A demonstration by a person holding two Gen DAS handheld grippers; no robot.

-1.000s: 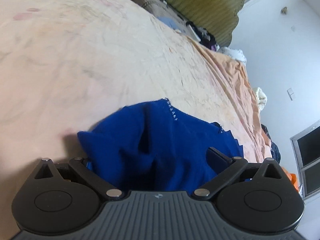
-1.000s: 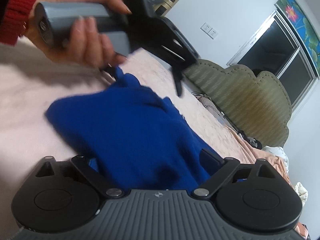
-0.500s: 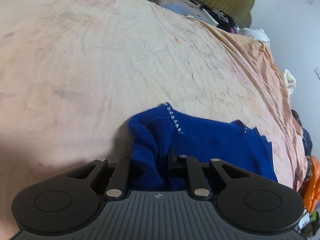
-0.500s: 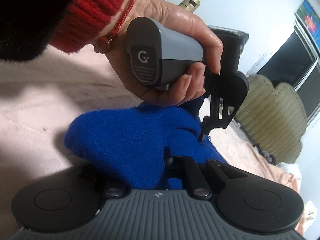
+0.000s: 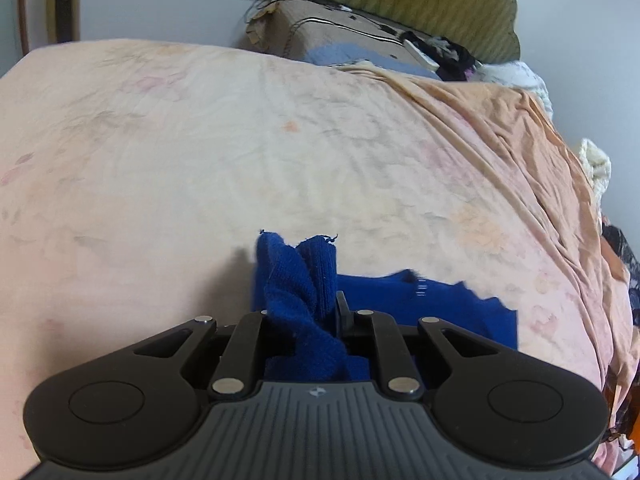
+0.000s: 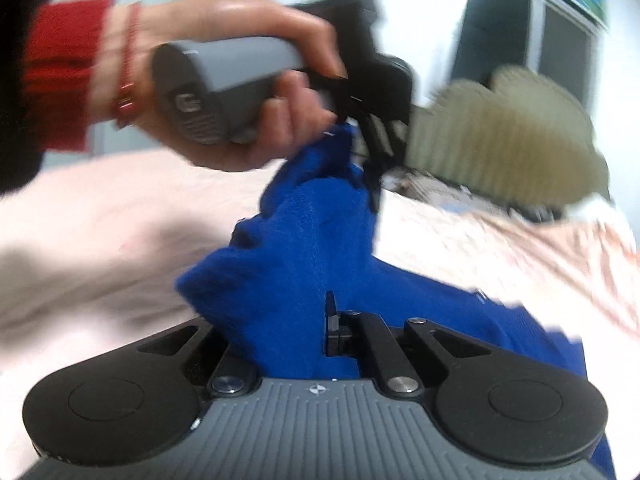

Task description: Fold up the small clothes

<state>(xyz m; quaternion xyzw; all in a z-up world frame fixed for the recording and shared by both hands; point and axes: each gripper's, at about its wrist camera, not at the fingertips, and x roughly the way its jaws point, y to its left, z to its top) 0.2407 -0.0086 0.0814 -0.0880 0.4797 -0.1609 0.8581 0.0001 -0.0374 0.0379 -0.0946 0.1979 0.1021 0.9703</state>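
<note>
Left wrist view, both tongs point(image 5: 304, 312) point(image 6: 280, 320) now clamped on blue knit garment point(image 5: 420, 304), lifted off sheet point(image 5: 200, 160)

Bunched blue knit garment point(image 5: 304, 304), partly lifted

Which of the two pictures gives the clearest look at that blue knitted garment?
The left wrist view: sharp, the blue garment pinched in the left tool, the rest lying on the bedsheet. The right wrist view shows more of it, lifted, but blurred.
</note>
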